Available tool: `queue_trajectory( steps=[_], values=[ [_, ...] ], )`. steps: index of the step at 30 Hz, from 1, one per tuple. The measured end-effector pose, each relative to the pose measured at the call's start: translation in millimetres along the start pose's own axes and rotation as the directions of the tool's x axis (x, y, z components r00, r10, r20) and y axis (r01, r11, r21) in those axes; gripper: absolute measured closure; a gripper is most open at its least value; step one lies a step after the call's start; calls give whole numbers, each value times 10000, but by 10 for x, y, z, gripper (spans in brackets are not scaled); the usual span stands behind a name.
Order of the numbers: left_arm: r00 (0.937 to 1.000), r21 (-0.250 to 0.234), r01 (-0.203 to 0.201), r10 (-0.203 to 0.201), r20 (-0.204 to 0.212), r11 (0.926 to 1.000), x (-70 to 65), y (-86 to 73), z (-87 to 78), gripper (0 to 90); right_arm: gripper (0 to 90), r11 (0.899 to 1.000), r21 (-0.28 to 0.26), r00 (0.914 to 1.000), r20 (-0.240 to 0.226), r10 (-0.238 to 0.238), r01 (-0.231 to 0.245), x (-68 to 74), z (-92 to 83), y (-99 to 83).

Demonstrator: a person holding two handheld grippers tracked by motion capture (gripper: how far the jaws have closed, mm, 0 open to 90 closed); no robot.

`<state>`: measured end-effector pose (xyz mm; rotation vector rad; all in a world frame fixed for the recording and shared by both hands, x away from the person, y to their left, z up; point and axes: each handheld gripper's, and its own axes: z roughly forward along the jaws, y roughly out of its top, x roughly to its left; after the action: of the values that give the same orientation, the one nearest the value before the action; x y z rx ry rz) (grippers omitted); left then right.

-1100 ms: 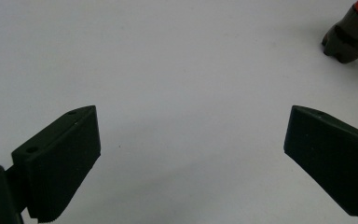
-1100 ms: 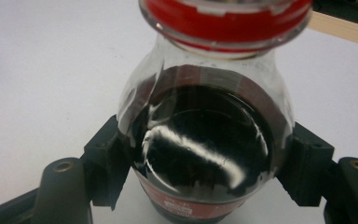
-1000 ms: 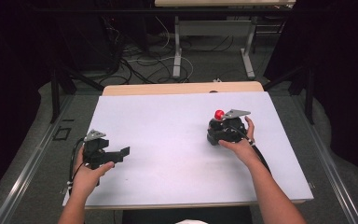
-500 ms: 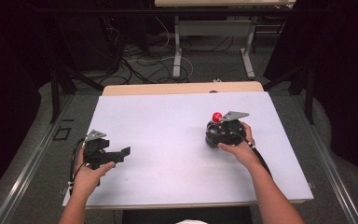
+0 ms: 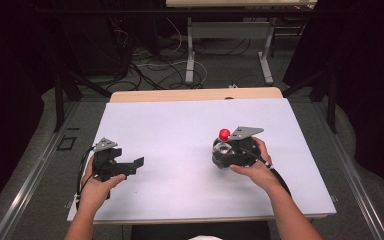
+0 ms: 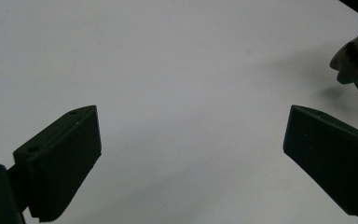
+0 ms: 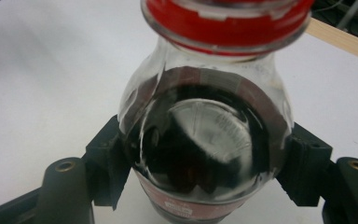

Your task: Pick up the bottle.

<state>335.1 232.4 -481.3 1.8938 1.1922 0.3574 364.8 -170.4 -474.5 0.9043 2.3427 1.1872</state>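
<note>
Right gripper (image 5: pixel 223 150) is clamped on the bottle (image 7: pixel 205 140) — red cap (image 5: pixel 224 134) poking up past the jaws, body pinched between both pads, just off the table (image 5: pixel 180 125). Carrying step, I'd say; next I need a steady set-down. Left gripper (image 6: pixel 191 154) sits open, holding nothing.

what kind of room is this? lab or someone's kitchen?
Most likely a lab or recording workspace, not a kitchen: a plain white table set against dark curtains, loose cables on the floor behind it, and a second bench's metal legs beyond.
</note>
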Motion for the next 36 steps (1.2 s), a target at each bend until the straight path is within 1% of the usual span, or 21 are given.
queue_trajectory(
  steps=[2, 3, 5, 8, 11, 14, 18, 19, 20, 21, 22, 24, 25, 26, 27, 30, 31, 32, 33, 35, 36],
  values=[
    [9999, -49, 19, -19, 104, 10000, -26, 12, 0, 43, 296, 10000, 36, 9999, -101, -45, 45, 36, -19, 11],
    [9994, -108, -109, 113, 322, 9999, -86, 48, 1, 43, 296, 9998, 15, 9990, -385, -215, 215, 99, -40, 34],
    [9985, -225, -127, 139, 536, 9997, -172, 93, 5, 59, 296, 9992, 50, 9975, -585, -393, 397, 145, -52, 48],
    [9932, -277, -674, 697, 929, 9973, -326, 191, -9, 82, 297, 9983, 5, 9946, -865, -573, 575, 231, -58, 54],
    [9811, -621, -1346, 1418, 1316, 9889, -471, 284, -9, 104, 297, 9972, 95, 9910, -1125, -724, 739, 281, -46, 49],
    [9671, -826, -1762, 1882, 1714, 9809, -623, 387, -2, 149, 297, 9963, 183, 9881, -1304, -813, 843, 324, -16, 28],
    [9479, -834, -2064, 2204, 2299, 9749, -794, 510, 25, 160, 297, 9950, 109, 9854, -1401, -971, 996, 364, 24, -6],
    [9431, -850, -2153, 2297, 2405, 9729, -832, 538, 32, 162, 297, 9939, 240, 9835, -1490, -1026, 1073, 372, 25, -8],
    [9391, -871, -2233, 2382, 2477, 9709, -869, 564, 42, 163, 297, 9944, 149, 9834, -1502, -1016, 1050, 387, 36, -17],
    [9391, -871, -2233, 2382, 2477, 9709, -869, 564, 42, 164, 297, 9939, 158, 9826, -1527, -1053, 1090, 395, 43, -23],
    [9342, -879, -2361, 2509, 2537, 9678, -902, 590, 49, 164, 297, 9939, 158, 9826, -1527, -1053, 1090, 395, 43, -23],
    [9244, -1006, -2376, 2567, 2821, 9661, -999, 651, 87, 171, 297, 9931, 177, 9803, -1630, -1116, 1160, 432, 56, -38],
    [9244, -1006, -2376, 2567, 2821, 9661, -999, 651, 87, 184, 297, 9922, 120, 9794, -1618, -1205, 1240, 444, 62, -43],
    [9098, -1040, -2513, 2715, 3138, 9623, -1050, 691, 104, 218, 297, 9911, 161, 9763, -1748, -1276, 1325, 454, 67, -47],
    [9098, -1040, -2513, 2715, 3138, 9623, -1050, 691, 104, 231, 296, 9912, 174, 9753, -1813, -1262, 1315, 469, 72, -50],
    [8979, -986, -2626, 2805, 3394, 9599, -1178, 740, 141, 238, 297, 9905, 174, 9724, -1933, -1305, 1364, 492, 82, -55],
    [8991, -1021, -2612, 2804, 3361, 9599, -1211, 742, 151, 244, 297, 9903, 255, 9712, -2005, -1286, 1364, 498, 84, -54],
    [8979, -880, -2687, 2825, 3376, 9592, -1245, 753, 149, 254, 296, 9900, 207, 9694, -2067, -1326, 1398, 502, 93, -56],
    [8950, -956, -2722, 2885, 3403, 9575, -1276, 759, 161, 259, 297, 9890, 135, 9684, -2056, -1415, 1474, 510, 102, -61],
    [8844, -937, -2915, 3056, 3528, 9520, -1325, 777, 171, 275, 297, 9883, 310, 9654, -2206, -1391, 1495, 530, 106, -66],
    [8833, -943, -2949, 3089, 3527, 9509, -1351, 783, 179, 280, 297, 9888, 325, 9655, -2227, -1347, 1455, 540, 109, -69]
  ],
)
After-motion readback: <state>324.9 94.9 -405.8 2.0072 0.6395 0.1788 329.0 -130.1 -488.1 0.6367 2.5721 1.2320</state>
